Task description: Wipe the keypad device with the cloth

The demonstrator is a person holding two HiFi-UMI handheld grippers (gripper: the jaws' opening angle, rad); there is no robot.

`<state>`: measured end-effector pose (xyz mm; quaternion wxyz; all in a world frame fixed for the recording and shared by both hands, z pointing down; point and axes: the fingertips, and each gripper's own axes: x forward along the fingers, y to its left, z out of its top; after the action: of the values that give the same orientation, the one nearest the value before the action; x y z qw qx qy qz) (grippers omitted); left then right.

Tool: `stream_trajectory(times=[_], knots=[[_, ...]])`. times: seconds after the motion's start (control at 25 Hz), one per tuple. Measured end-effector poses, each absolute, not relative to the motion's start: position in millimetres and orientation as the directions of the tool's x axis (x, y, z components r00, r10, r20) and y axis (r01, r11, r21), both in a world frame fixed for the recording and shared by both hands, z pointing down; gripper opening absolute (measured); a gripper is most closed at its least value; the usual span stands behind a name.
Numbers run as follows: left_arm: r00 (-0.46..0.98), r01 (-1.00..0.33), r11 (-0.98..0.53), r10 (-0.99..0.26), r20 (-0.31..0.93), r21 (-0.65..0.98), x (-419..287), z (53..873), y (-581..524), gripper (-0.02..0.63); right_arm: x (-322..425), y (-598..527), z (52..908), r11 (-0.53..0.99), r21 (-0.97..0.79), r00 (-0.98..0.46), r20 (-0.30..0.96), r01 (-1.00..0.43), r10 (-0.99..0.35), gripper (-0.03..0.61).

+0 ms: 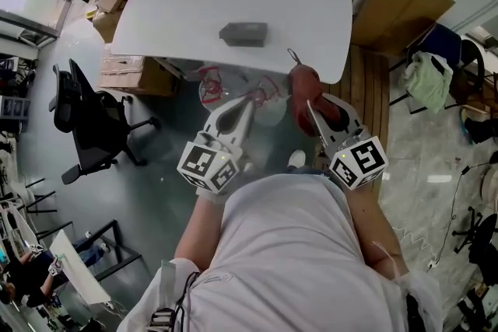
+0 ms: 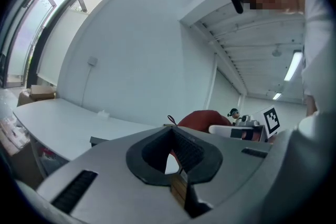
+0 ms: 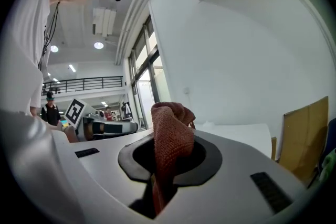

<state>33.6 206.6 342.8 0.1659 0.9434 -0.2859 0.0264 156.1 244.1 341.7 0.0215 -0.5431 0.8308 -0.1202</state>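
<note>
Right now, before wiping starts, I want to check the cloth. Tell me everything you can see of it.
The cloth is rust-red with a fine looped weave, like microfibre. Bunched into soft folds, it is pinched in the jaws of the right gripper, its crumpled end standing out past them. It is held short of the keypad device.

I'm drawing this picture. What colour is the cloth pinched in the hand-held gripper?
The cloth is rusty red, clearest in the right gripper view.
</note>
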Motion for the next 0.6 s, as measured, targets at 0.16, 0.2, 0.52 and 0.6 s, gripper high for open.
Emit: stream_trajectory(times=[0.16, 0.2, 0.52, 0.6], knots=[[0.797, -0.605, -0.754, -0.574, 0.191, 0.257, 40.1, 353.8, 208.4, 0.011, 171.4, 243.9, 348.0, 0.4, -0.266, -0.432, 0.074, -0.877, -0.899, 0.058], [0.793, -0.609, -0.751, -0.575, 0.2, 0.256, 41.2, 356.4, 208.5, 0.011, 175.0, 242.6, 350.2, 0.399, -0.273, -0.433, 0.074, -0.875, -0.898, 0.058], [0.782, -0.624, -0.731, -0.578, 0.235, 0.276, 42.0, 374.6, 183.3, 0.011, 183.3, 219.4, 359.2, 0.379, -0.296, -0.424, 0.104, -0.877, -0.9, 0.058], [0.789, -0.614, -0.739, -0.567, 0.236, 0.279, 42.8, 378.4, 170.2, 0.012, 181.9, 207.7, 362.6, 0.369, -0.297, -0.417, 0.115, -0.881, -0.902, 0.058]])
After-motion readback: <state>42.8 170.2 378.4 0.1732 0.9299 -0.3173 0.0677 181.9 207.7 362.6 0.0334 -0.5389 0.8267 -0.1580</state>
